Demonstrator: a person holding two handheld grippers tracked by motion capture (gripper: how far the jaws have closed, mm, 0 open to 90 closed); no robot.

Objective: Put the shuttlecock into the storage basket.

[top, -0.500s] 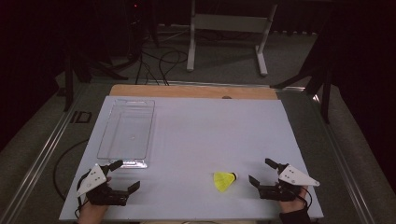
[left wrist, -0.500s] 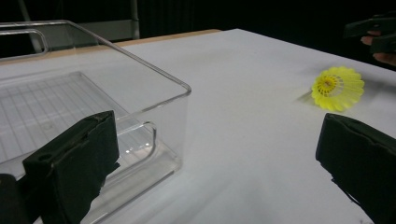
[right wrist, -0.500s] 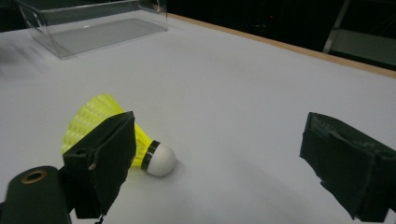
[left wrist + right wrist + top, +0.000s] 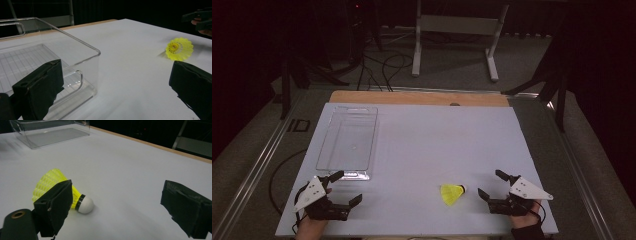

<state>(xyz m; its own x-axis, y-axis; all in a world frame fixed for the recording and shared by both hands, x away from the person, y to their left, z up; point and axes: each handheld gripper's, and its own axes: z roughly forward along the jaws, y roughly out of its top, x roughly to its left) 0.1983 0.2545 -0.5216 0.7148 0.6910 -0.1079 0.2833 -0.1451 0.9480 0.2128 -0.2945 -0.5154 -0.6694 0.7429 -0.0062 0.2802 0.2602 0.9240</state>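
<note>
Right tool (image 4: pixel 492 185): held in the person's right hand (image 4: pixel 526 220) at the near right corner of the desk (image 4: pixel 437 140); jaws spread wide, released, gripping nothing; resting low over the white surface. In the right gripper view its left jaw stands in front of part of the skirt of the shuttlecock (image 4: pixel 62 192); the pictures do not settle whether it touches

Left tool (image 4: pixel 346 187): held at the near left corner of the desk; jaws likewise spread wide, released, empty; one jaw reaches up to the near end of the clear tray (image 4: pixel 347 137)

Shuttlecock (image 4: pixel 453 193): yellow mesh skirt, white cork tip with a black band; lying on its side on the desk, just beside the right tool, cork end pointing toward that tool; well apart from the left tool; seen skirt-on in the left gripper view (image 4: pixel 179 48)

Clear tray: transparent plastic, rectangular, ribbed floor, handle cut-outs at the short ends; stands on the left half of the desk, long side running away from the person; nothing inside

Desk: white top with a wooden strip along the far edge
</note>
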